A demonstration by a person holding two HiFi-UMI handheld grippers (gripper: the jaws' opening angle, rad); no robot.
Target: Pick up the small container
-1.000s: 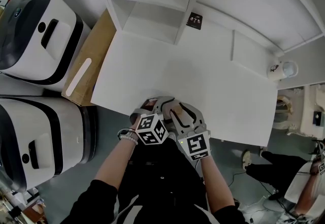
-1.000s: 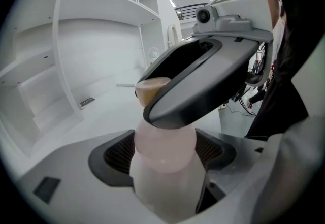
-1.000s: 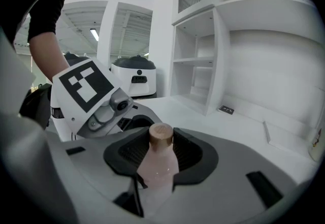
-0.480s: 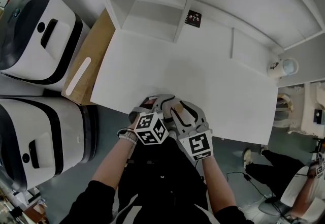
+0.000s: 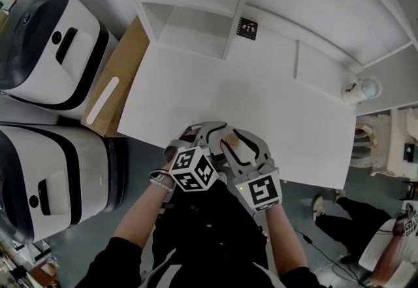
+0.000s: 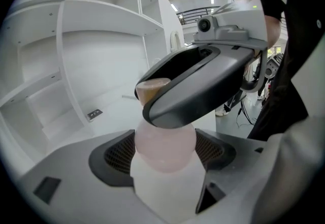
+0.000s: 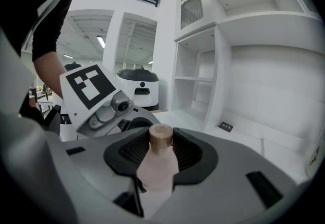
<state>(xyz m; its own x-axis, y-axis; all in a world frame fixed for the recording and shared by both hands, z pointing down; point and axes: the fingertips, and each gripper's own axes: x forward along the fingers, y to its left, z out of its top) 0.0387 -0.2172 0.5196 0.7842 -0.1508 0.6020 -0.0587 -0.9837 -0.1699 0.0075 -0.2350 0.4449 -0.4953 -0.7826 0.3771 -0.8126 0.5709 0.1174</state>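
Observation:
The small container is a pale pink bottle (image 6: 165, 144) with a brown cap (image 7: 160, 135). In the head view it is mostly hidden between the two grippers at the near edge of the white table (image 5: 261, 100); only its cap (image 5: 229, 140) shows. My left gripper (image 6: 165, 151) is shut on the bottle's body. My right gripper (image 7: 161, 153) is shut on its neck, just under the cap, and its dark jaw crosses over the bottle top in the left gripper view. The two grippers (image 5: 196, 138) (image 5: 240, 143) are pressed close together.
White shelving (image 5: 196, 12) rises behind the table, with a small dark tag (image 5: 247, 28) at its foot. A cup (image 5: 358, 89) stands at the far right. Two white and black machines (image 5: 46, 38) (image 5: 52, 176) and a wooden panel (image 5: 114, 87) are on the left.
Both grippers stay clamped on the bottle at the table's near edge. The right gripper's marker cube has shifted slightly right and toward me.

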